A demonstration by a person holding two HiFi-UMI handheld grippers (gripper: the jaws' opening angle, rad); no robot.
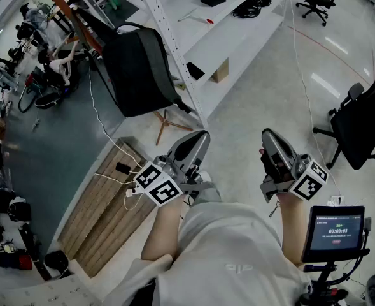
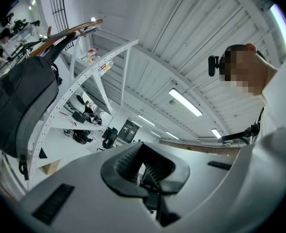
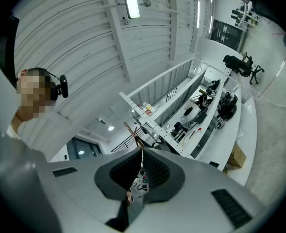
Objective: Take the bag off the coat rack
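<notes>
A black backpack [image 1: 139, 69] hangs from a wooden coat rack [image 1: 66, 8], whose feet [image 1: 168, 121] stand on the floor below the bag. Both grippers are held close to my body, well short of the bag. My left gripper [image 1: 200, 136] is shut and holds nothing, and the same goes for my right gripper [image 1: 268, 136]. In the left gripper view the backpack [image 2: 21, 101] fills the left edge under the curved rack arm [image 2: 70, 33], beyond the closed jaws of the left gripper [image 2: 145, 171]. The right gripper [image 3: 142, 171] points up at the rack's top [image 3: 133, 135].
A white shelving unit [image 1: 225, 37] stands right behind the rack, with a cardboard box [image 1: 220, 72] under it. A wooden pallet [image 1: 107, 203] lies on the floor at the left with a white cable across it. A black office chair [image 1: 365, 120] and a screen on a stand [image 1: 333, 231] are at the right.
</notes>
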